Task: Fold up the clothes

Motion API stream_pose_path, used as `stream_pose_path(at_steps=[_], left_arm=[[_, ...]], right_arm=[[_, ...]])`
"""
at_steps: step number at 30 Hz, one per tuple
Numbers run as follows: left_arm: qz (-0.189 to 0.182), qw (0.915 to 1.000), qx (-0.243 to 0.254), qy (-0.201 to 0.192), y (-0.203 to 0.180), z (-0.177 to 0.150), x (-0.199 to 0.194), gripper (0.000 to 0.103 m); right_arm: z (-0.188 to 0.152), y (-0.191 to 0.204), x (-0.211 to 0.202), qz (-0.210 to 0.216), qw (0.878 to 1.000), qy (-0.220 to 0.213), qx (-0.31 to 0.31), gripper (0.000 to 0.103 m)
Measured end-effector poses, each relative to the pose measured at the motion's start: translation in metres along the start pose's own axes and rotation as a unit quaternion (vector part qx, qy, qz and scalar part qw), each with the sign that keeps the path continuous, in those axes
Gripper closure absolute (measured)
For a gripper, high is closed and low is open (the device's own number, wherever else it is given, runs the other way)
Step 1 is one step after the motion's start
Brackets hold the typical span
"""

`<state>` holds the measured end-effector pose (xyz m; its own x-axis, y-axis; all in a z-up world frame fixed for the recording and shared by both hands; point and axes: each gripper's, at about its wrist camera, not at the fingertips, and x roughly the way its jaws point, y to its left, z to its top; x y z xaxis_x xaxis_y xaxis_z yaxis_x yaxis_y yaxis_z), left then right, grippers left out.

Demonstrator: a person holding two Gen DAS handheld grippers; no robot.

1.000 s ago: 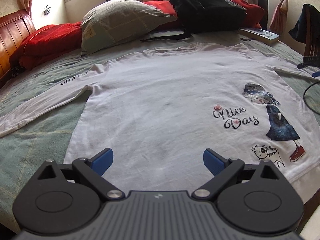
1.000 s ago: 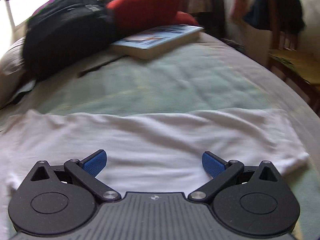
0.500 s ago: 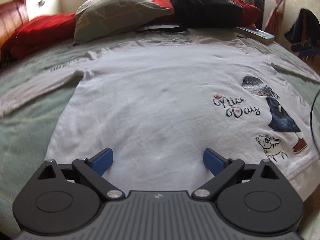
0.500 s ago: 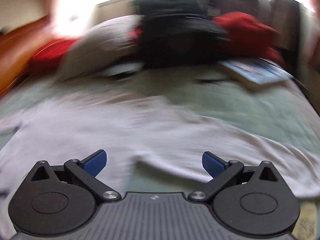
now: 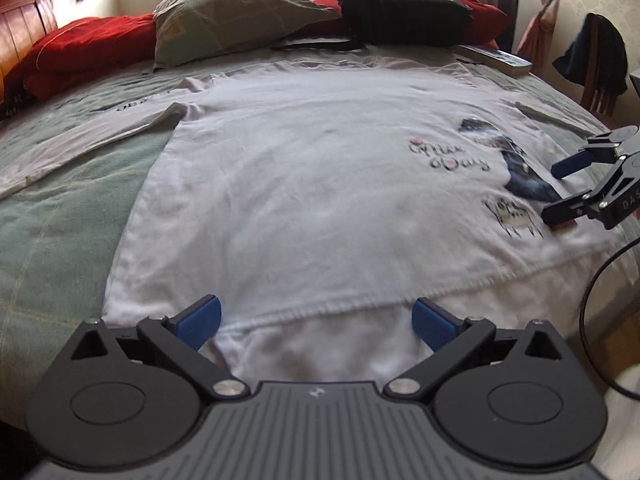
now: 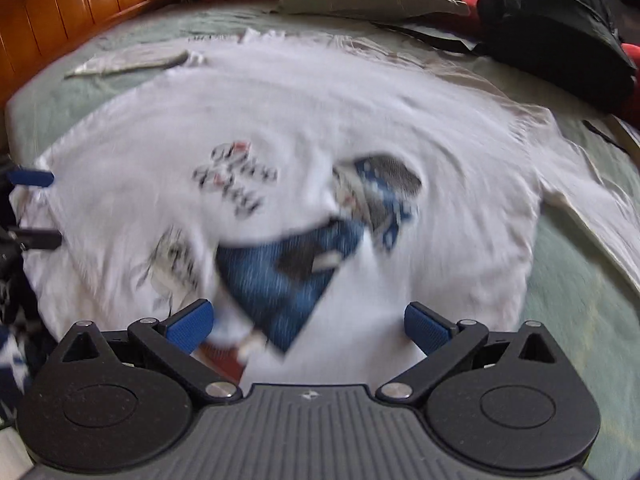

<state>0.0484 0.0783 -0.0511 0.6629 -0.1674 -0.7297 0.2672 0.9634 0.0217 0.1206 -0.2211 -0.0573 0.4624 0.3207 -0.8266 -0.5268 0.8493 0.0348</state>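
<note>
Your right tongs swung from sleeve to printed front of white shirt, jaws apart. Your left tongs at hem, 6 o'clock, jaws apart. Shirt flat on bed; backpack at 12 o'clock.

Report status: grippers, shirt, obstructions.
Left gripper open at the hem. Right gripper open over the print. White shirt flat, unfolded. Backpack beyond the collar, clear.

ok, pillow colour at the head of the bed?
The pillow is grey-beige, sharpest in the left wrist view.
</note>
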Motion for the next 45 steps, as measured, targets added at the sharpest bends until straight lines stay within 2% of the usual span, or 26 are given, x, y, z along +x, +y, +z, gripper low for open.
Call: stream_pose_path(at_steps=[5,8,13,16,19,24,27,31,34,37,39,42,45], left_arm=[[-0.011,0.9999,0.007,-0.011,0.004,-0.006,-0.022,0.002],[-0.013,0.9997,0.006,-0.020,0.011,-0.004,-0.030,0.002],[0.015,0.9975,-0.035,-0.060,0.058,0.046,-0.007,0.001],[0.032,0.9942,-0.060,-0.084,0.086,0.076,0.007,0.001],[0.054,0.9894,-0.086,-0.103,0.115,0.105,0.026,0.001],[0.135,0.9769,-0.142,-0.085,0.167,0.138,0.095,0.001],[0.138,0.9762,-0.157,-0.059,0.188,0.150,0.133,0.002],[0.148,0.9790,-0.138,-0.026,0.192,0.148,0.167,0.002],[0.152,0.9807,-0.122,-0.014,0.189,0.129,0.174,0.001],[0.146,0.9819,-0.120,-0.013,0.189,0.118,0.164,0.001],[0.144,0.9840,-0.105,0.002,0.187,0.122,0.157,0.001],[0.140,0.9856,-0.094,-0.016,0.189,0.131,0.149,0.001],[0.141,0.9822,-0.121,-0.028,0.203,0.141,0.152,0.001]], right_arm=[[-0.013,0.010,-0.015,-0.028,0.999,0.009,0.017,0.000],[0.002,0.013,-0.021,-0.025,0.999,-0.009,0.040,0.000],[0.050,0.033,-0.013,-0.038,0.997,-0.065,0.034,0.000],[0.079,0.032,0.003,-0.044,0.993,-0.090,0.065,0.000],[0.104,0.025,0.025,-0.027,0.989,-0.103,0.105,0.000],[0.123,0.025,0.061,-0.037,0.987,-0.101,0.119,0.000],[0.123,0.021,0.074,-0.012,0.987,-0.094,0.129,0.000],[0.123,0.018,0.079,0.005,0.986,-0.089,0.139,0.000],[0.124,0.018,0.080,0.016,0.987,-0.088,0.134,0.000],[0.127,0.019,0.082,0.022,0.989,-0.082,0.125,0.000],[0.127,0.020,0.082,0.026,0.989,-0.082,0.118,0.000],[0.128,0.018,0.083,0.034,0.989,-0.083,0.121,0.000],[0.128,0.018,0.083,0.037,0.989,-0.082,0.122,0.000]])
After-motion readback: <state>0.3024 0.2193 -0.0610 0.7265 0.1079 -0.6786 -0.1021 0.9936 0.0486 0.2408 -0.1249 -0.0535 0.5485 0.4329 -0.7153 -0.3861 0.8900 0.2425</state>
